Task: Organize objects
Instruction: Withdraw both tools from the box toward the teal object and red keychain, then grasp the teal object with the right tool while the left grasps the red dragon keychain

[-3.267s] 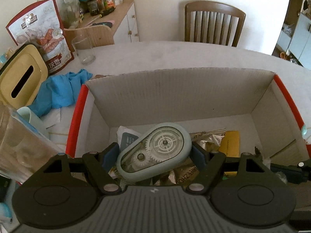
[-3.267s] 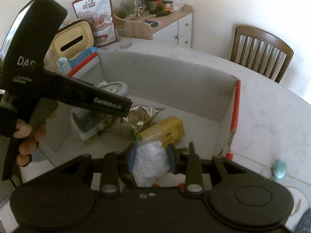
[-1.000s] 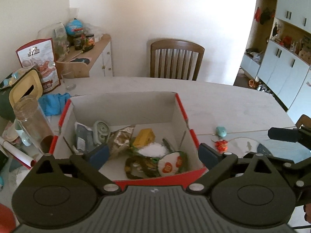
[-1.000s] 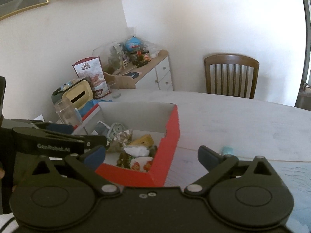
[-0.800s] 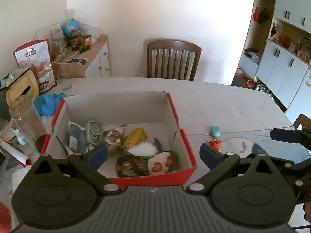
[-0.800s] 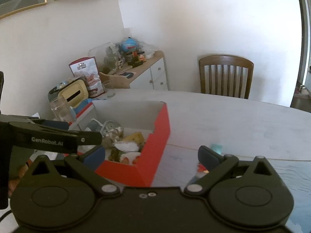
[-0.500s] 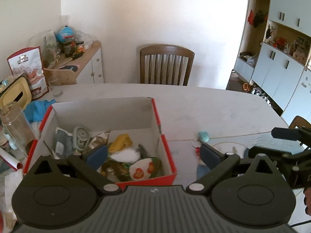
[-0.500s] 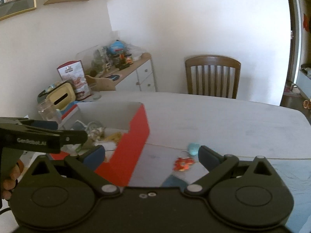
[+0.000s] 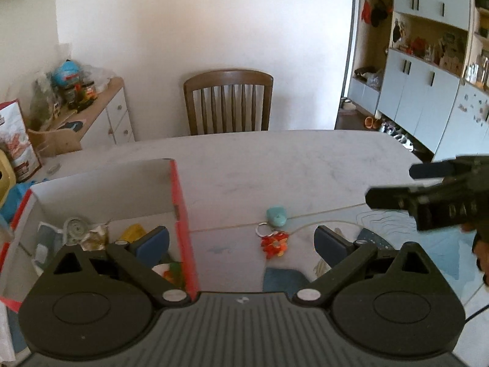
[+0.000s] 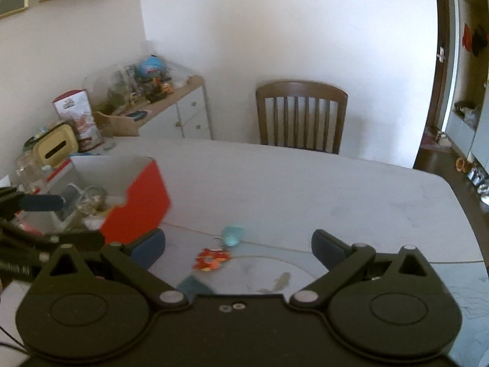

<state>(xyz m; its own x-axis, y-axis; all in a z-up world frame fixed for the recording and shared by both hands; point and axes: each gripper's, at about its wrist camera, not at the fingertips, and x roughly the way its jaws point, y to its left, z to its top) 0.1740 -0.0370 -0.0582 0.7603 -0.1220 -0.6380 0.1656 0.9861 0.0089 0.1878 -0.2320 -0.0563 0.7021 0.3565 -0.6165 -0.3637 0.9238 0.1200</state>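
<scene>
A red-edged cardboard box (image 9: 178, 202) (image 10: 140, 202) holding several small items stands at the left of the table. To its right lie a small teal object (image 9: 276, 216) (image 10: 232, 235), a red charm on a key ring (image 9: 273, 243) (image 10: 212, 260) and a dark blue flat piece (image 9: 284, 278) (image 10: 191, 286). My left gripper (image 9: 241, 246) is open and empty, above the box's right wall and the charm. My right gripper (image 10: 238, 249) is open and empty, over the teal object and the charm. The right gripper also shows at the right edge of the left wrist view.
A wooden chair (image 9: 227, 104) stands behind the table. A sideboard (image 9: 101, 113) with jars and a snack bag (image 10: 78, 119) is at the far left, beside a yellow tissue box (image 10: 55, 146) and a glass jar (image 10: 27, 168). A patterned mat (image 9: 428, 244) covers the table's right front.
Both grippers let go of their items into the box, opened, drew back and swung to the right. The box now sits at the left and the loose items lie ahead.
</scene>
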